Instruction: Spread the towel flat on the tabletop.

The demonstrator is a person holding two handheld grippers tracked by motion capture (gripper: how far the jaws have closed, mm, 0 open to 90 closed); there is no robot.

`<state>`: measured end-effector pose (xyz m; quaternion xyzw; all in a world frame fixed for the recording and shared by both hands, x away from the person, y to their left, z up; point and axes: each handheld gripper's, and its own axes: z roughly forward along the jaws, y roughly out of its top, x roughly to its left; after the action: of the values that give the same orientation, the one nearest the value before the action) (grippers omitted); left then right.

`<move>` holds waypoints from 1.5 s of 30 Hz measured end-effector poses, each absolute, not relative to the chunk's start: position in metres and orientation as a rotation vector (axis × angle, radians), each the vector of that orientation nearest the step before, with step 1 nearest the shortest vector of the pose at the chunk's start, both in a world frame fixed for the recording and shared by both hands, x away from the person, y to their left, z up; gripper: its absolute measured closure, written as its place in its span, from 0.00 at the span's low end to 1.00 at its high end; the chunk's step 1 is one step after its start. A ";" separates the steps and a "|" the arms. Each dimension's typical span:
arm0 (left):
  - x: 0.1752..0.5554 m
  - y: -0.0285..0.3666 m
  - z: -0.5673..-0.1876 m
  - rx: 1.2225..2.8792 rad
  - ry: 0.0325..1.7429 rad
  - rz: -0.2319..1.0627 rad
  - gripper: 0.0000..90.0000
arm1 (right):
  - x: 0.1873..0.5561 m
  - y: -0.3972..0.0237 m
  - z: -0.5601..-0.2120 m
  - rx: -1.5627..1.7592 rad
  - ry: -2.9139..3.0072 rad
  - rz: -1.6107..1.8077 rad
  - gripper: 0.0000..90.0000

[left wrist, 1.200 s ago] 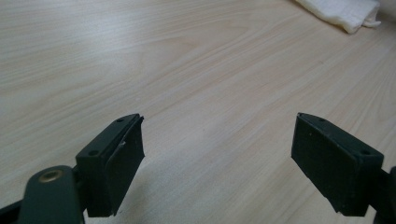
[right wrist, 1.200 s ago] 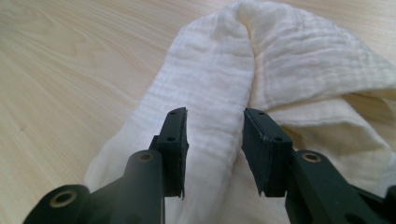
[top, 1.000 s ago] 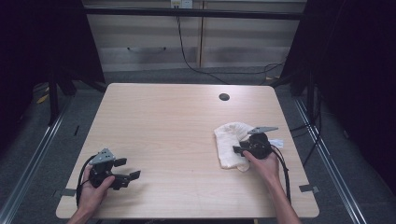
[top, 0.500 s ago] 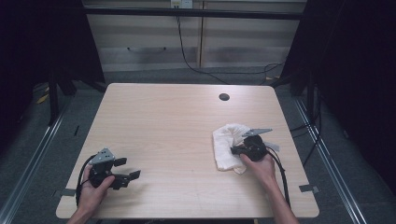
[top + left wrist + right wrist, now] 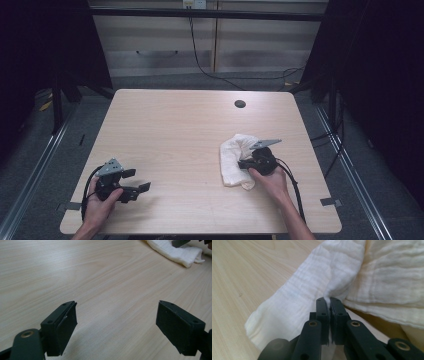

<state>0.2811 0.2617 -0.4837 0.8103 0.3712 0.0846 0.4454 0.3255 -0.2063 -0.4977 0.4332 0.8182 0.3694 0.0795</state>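
My right hand (image 5: 270, 180) lies low over the table's right side, and my right gripper (image 5: 329, 302) has just closed on a fold of the white cloth (image 5: 232, 160). My left gripper (image 5: 117, 325) sits wide open near the front left corner, nothing in it. The light wood table (image 5: 175, 135) is bare between them, with dark floor around it.
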 end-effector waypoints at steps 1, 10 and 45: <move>0.281 0.262 -0.484 2.007 0.920 0.211 0.19 | 0.325 -0.204 -0.498 1.283 2.455 1.109 0.96; 0.282 0.261 -0.483 2.001 0.932 0.221 0.20 | 0.322 -0.185 -0.498 1.235 2.500 1.124 0.96; 0.284 0.246 -0.483 2.035 0.929 0.239 0.33 | 0.293 -0.118 -0.494 1.058 2.650 1.171 0.89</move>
<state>0.2837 0.2465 -0.4829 0.8161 0.3727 0.0957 0.4311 0.2928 -0.1180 -0.4944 0.3429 0.8588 0.3795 0.0288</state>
